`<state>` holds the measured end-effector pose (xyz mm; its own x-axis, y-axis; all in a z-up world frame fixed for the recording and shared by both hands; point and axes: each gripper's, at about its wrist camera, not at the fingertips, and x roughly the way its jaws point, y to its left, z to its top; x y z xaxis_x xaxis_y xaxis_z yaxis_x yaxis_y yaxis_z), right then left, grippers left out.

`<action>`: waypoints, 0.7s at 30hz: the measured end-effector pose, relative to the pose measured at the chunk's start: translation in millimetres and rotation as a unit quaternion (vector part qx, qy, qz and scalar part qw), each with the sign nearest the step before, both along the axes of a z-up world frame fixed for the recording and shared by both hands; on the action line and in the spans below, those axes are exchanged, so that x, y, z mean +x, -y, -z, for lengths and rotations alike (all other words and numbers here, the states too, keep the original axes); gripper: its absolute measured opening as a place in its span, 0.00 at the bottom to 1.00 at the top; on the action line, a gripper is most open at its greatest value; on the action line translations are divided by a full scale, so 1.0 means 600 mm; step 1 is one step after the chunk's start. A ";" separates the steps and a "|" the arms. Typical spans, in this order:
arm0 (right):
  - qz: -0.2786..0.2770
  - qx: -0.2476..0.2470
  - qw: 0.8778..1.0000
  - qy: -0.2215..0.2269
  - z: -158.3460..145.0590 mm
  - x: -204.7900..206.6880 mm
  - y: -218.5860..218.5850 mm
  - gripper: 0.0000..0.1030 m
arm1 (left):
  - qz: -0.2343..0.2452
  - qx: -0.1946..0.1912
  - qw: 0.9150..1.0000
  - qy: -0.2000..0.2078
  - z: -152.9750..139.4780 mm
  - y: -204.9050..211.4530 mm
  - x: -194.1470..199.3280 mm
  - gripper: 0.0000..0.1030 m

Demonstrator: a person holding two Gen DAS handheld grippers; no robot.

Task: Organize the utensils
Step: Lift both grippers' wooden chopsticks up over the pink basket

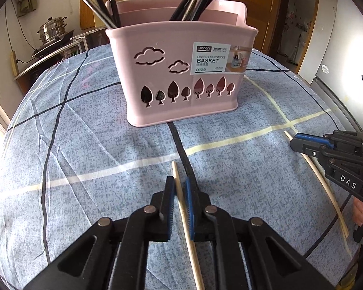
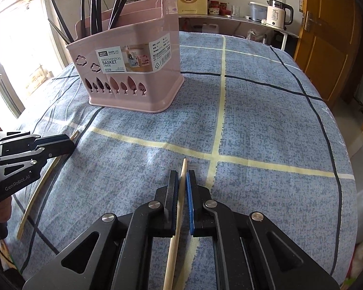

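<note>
Left gripper (image 1: 180, 188) is clamped on one wooden chopstick (image 1: 181, 203) in front of the pink basket (image 1: 181, 77). Right gripper (image 2: 181, 183) is clamped on a second wooden chopstick (image 2: 179, 207), further right of the basket. Both chopsticks lie low over the blue checked cloth (image 2: 266, 120). Black chopsticks (image 1: 193, 0) stand in the basket.

Open cloth (image 2: 266, 120) right of the pink basket (image 2: 142, 77), black chopsticks (image 2: 94, 17) fanning overhead.
</note>
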<state>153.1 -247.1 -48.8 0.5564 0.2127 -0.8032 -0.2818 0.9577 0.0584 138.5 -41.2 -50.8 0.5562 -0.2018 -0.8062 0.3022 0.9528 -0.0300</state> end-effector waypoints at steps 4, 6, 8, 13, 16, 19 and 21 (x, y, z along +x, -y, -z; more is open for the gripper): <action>-0.002 0.011 1.000 0.002 -0.007 0.000 0.001 0.06 | 0.004 -0.007 1.000 -0.008 -0.002 0.001 0.005 0.06; -0.003 0.019 1.000 0.007 -0.015 -0.003 0.001 0.06 | 0.005 -0.010 1.000 -0.007 -0.008 0.000 0.005 0.06; -0.003 0.025 1.000 0.015 -0.025 -0.006 0.002 0.06 | 0.006 -0.014 1.000 -0.002 -0.017 -0.002 0.006 0.06; -0.007 0.048 0.998 0.041 -0.059 -0.013 0.001 0.06 | 0.008 -0.035 0.999 0.018 -0.057 -0.012 -0.001 0.06; -0.010 0.064 0.996 0.061 -0.085 -0.019 0.000 0.06 | 0.007 -0.047 0.998 0.036 -0.089 -0.020 -0.006 0.06; -0.011 0.079 0.994 0.081 -0.113 -0.025 0.000 0.06 | 0.008 -0.056 0.997 0.058 -0.123 -0.030 -0.013 0.06; -0.012 0.086 0.992 0.096 -0.132 -0.028 0.000 0.06 | 0.009 -0.061 0.995 0.072 -0.144 -0.036 -0.017 0.06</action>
<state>136.3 -247.4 30.6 0.6885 0.3522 -0.6339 -0.3259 0.9312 0.1634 128.2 -19.8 35.8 0.6600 -0.3040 -0.6870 0.3284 0.9392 -0.1000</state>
